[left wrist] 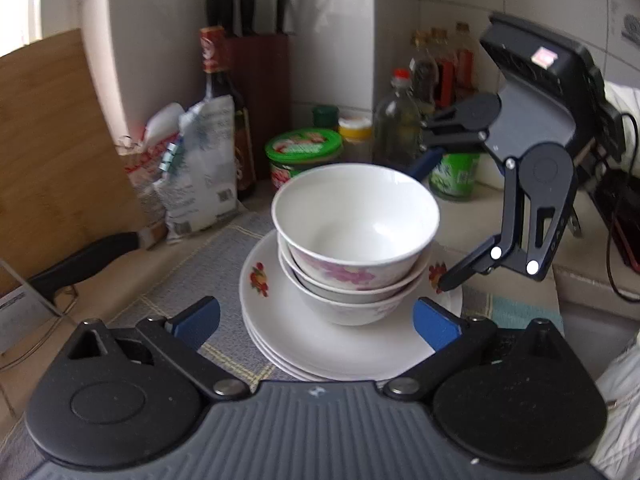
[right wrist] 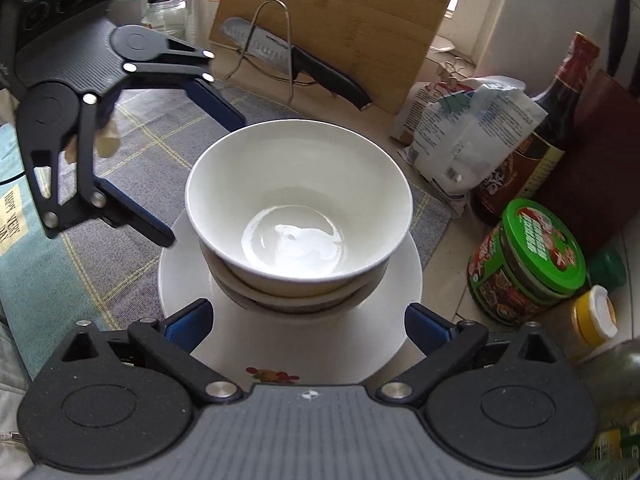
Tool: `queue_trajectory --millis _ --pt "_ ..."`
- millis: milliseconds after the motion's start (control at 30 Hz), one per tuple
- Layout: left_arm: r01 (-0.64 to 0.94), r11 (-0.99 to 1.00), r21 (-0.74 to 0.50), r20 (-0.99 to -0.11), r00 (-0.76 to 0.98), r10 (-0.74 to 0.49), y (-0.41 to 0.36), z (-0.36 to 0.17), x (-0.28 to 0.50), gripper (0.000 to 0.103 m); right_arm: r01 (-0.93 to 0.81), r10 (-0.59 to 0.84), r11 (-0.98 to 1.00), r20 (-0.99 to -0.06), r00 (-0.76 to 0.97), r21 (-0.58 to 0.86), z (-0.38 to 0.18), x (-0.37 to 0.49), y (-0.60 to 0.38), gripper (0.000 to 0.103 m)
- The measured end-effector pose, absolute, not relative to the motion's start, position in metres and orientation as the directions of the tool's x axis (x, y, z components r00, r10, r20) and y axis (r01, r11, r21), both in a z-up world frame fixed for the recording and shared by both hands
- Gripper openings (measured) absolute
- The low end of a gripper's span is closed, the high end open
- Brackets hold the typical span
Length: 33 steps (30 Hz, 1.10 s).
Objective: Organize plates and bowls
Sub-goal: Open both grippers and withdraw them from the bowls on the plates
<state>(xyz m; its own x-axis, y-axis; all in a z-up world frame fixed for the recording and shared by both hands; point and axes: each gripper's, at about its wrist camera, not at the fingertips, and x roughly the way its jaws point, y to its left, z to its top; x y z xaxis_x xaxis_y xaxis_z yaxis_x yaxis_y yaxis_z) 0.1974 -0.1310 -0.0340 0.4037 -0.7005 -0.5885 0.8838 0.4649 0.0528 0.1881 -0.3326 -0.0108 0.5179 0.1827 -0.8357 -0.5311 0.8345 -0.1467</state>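
Bowls (left wrist: 356,236) sit nested, three by our count, at frame centre on a stack of white plates (left wrist: 304,344) with flower prints on the rim; the stack rests on a grey checked mat (left wrist: 216,264). Top bowl is white inside, pink flowers outside, upright and empty.

Nearest the lens in the left wrist view we see the left gripper (left wrist: 316,320), jaws wide apart, blue pads either side of the plates at the lower edge, nothing between the pads but the plate rim below. No contact visible.

In the right wrist view the right gripper (right wrist: 308,326) reads the same: jaws fully apart, pads flanking the near plate rim, gripping nothing. We see each gripper from the other's camera, off to the side of the stack, fingers spread.

Farther back, left wrist view: knife (left wrist: 84,260) in a wire rack at left, leaning cutting board (left wrist: 56,136) behind it, bags (left wrist: 196,168), green-lidded tub (left wrist: 304,152), dark sauce bottle (left wrist: 224,112), knife block (left wrist: 260,92) against the tiled wall, more bottles at upper right.
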Motion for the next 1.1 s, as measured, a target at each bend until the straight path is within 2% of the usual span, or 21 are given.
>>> queue_trajectory --millis 133,233,500,567,700,1100 --pt "0.773 0.626 0.103 -0.433 0.601 -0.671 -0.105 -0.015 0.173 0.102 -0.396 0.078 0.901 -0.833 0.547 -0.176 0.003 0.179 -0.318 0.103" --pt "0.692 0.713 0.112 -0.382 0.693 -0.612 -0.095 -0.003 0.164 0.102 -0.249 0.009 0.955 -0.829 0.560 -0.158 0.014 0.173 -0.303 0.103" --pt "0.596 0.803 0.008 -0.553 0.671 -0.493 -0.078 0.001 0.141 0.102 0.147 -0.161 0.985 -0.793 0.588 -0.090 0.027 0.135 -0.264 0.103" --pt "0.562 0.827 -0.008 -0.571 0.676 -0.465 -0.070 0.002 0.130 0.102 0.216 -0.188 0.974 -0.789 0.584 -0.072 0.026 0.121 -0.255 0.103" --pt "0.499 0.866 0.002 -0.597 0.696 -0.400 -0.056 0.009 0.110 0.102 0.272 -0.179 0.962 -0.794 0.580 -0.018 0.025 0.093 -0.240 0.103" --pt "0.469 0.883 0.005 -0.575 0.724 -0.381 -0.041 0.027 0.079 0.102 0.281 -0.179 0.960 -0.756 0.630 0.007 0.044 0.058 -0.213 0.103"
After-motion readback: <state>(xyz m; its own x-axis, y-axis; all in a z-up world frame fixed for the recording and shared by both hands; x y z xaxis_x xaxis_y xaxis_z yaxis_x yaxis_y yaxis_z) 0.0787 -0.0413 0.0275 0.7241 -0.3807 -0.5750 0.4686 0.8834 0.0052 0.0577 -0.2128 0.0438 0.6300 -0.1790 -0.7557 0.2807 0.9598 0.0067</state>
